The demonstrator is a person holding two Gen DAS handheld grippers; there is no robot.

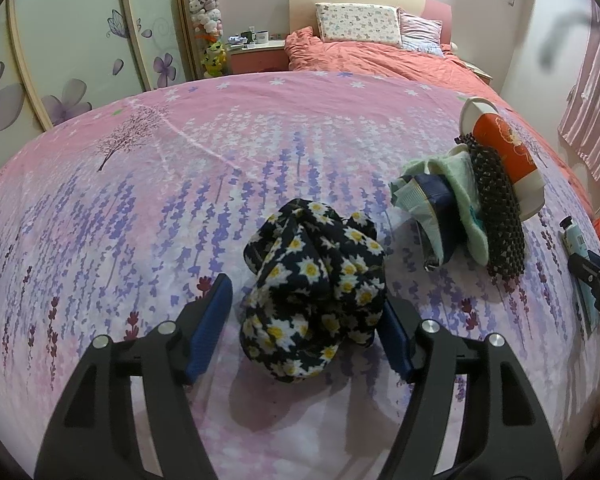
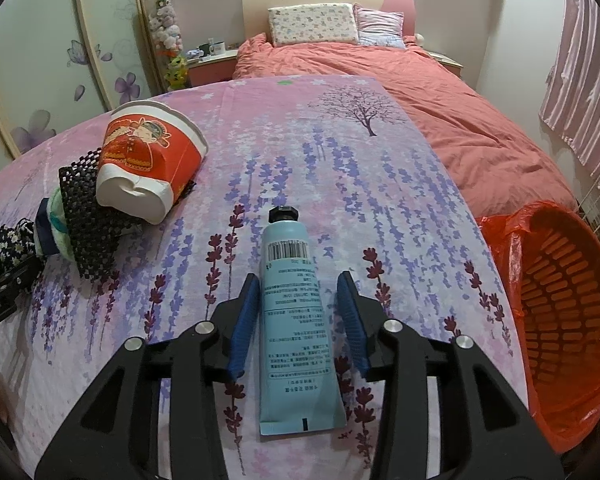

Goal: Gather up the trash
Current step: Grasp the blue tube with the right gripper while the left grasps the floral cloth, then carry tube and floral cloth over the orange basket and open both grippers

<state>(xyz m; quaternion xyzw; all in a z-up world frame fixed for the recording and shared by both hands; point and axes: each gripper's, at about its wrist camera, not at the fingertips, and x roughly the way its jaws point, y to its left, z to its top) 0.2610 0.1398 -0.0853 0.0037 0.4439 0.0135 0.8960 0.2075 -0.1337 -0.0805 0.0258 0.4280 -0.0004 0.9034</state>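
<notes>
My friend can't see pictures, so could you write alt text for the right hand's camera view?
The right gripper straddles a pale blue tube lying flat on a pink and purple flowered sheet, its blue pads open and not touching it. A crushed red paper cup lies to the left; an orange bin stands on the right.

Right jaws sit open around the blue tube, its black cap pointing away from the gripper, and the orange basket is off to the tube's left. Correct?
Not quite: the orange basket is to the right of the blue tube, as the right wrist view shows. The rest holds: the right gripper has its jaws open around the tube, black cap pointing away.
</notes>
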